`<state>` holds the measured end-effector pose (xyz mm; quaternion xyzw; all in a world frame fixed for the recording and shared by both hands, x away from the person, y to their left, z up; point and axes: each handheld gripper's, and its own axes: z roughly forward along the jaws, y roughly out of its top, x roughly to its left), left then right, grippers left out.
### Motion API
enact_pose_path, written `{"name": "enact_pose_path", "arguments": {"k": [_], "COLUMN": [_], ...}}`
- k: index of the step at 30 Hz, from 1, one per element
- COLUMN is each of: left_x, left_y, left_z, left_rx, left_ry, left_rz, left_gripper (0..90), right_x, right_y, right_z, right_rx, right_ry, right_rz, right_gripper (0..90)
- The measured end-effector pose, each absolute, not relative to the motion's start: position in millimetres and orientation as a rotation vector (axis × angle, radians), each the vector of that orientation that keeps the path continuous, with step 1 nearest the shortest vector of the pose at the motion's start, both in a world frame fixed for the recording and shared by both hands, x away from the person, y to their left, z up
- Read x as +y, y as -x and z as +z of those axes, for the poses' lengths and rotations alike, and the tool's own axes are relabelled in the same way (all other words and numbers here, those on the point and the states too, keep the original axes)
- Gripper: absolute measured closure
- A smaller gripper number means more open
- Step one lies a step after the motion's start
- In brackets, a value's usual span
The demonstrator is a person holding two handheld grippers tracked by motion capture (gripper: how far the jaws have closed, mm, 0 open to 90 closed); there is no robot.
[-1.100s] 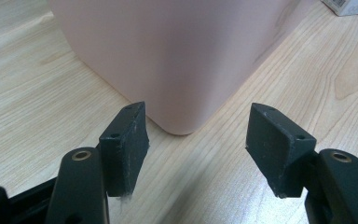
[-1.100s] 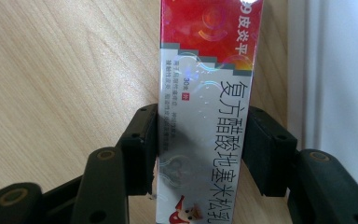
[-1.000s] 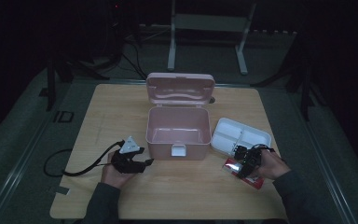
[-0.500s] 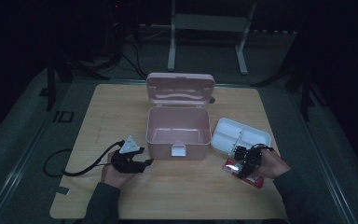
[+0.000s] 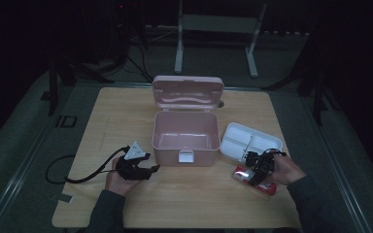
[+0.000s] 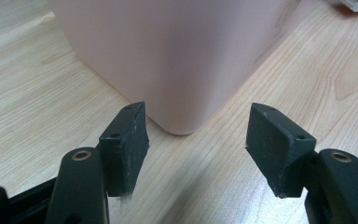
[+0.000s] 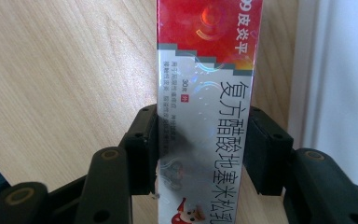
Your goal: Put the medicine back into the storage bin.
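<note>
A long red and silver carton point(image 7: 209, 56) printed with Chinese characters lies flat on the wooden table point(image 5: 116, 116), in front of a white tray. My right gripper point(image 7: 203, 149) straddles its near end, both pads pressed against its long sides; from above this gripper point(image 5: 253, 170) sits over the carton point(image 5: 268, 190). My left gripper point(image 5: 150, 170) rests on the table, open and holding nothing. Its jaws point(image 6: 198, 144) point at the front left corner of the pink box point(image 6: 177, 51).
The pink box point(image 5: 184, 131) stands mid-table with its lid point(image 5: 188, 92) raised behind it and a white latch in front. A white two-compartment tray point(image 5: 250, 141) lies to its right, its edge point(image 7: 340, 93) beside the carton. A black cable point(image 5: 73, 177) trails left.
</note>
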<state>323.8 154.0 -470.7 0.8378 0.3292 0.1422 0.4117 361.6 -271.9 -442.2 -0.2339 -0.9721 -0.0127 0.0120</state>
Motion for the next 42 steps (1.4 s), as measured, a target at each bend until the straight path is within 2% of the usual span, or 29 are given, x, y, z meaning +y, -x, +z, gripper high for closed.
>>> {"name": "enact_pose_path", "arguments": {"k": [17, 42], "left_x": [153.9, 153.8], "left_y": [-323.8, -324.2], "left_z": [-470.7, -470.9], "left_rx": [0.825, 0.822], "left_ry": [-2.111, -2.115], "left_rz": [0.356, 0.357], "left_gripper": [38.1, 38.2], "right_x": [-267.5, -232.4], "right_y": [-370.3, -400.6], "right_z": [-398.7, -336.0], "right_rx": [-3.079, -3.165], "right_ry": [0.687, 0.554], "right_rz": [-0.080, -0.060], "right_gripper": [51.6, 51.6]}}
